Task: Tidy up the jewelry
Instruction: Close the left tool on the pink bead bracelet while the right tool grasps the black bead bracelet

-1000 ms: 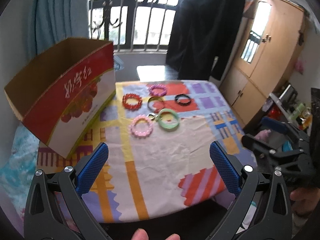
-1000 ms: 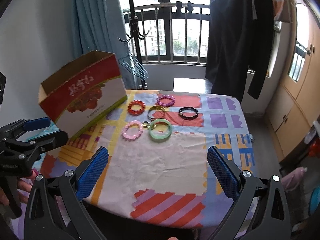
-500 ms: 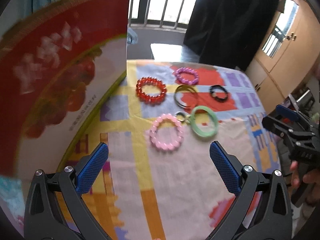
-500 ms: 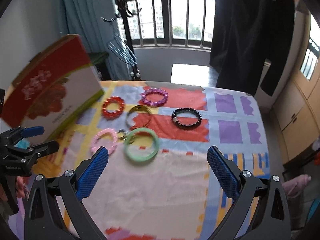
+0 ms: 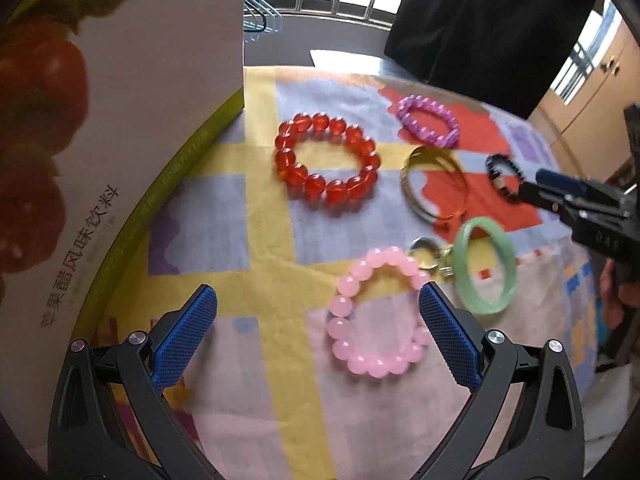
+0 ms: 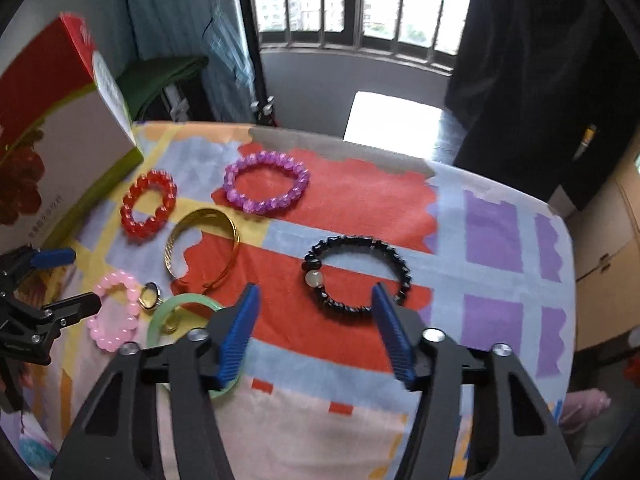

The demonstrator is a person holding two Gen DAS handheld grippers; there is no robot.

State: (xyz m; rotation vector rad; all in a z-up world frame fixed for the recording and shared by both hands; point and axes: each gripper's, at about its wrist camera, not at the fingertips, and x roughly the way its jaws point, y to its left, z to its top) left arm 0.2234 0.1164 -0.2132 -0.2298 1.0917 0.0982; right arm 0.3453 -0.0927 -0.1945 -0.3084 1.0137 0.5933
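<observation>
Several bracelets lie on the patterned tablecloth (image 5: 256, 384): red beads (image 5: 327, 157), purple beads (image 5: 427, 121), gold bangle (image 5: 434, 186), black beads (image 5: 505, 176), green bangle (image 5: 486, 266), pink beads (image 5: 378, 312) and a small ring (image 5: 425, 253). My left gripper (image 5: 316, 332) is open, low over the cloth, its right finger beside the pink bracelet. My right gripper (image 6: 316, 330) is open, just short of the black bracelet (image 6: 357, 276), jaws narrower than before. It hides part of the green bangle (image 6: 176, 306).
A red and white cardboard box (image 5: 80, 168) stands at the table's left, close to my left gripper; it also shows in the right wrist view (image 6: 52, 140). A dark coat (image 6: 532, 64) hangs behind the table. A wooden cupboard (image 5: 592, 92) stands to the right.
Both grippers have moved forward and down toward the bracelets. The left one has neared the pink bracelet; the right one has neared the black bracelet and its jaws have narrowed.
</observation>
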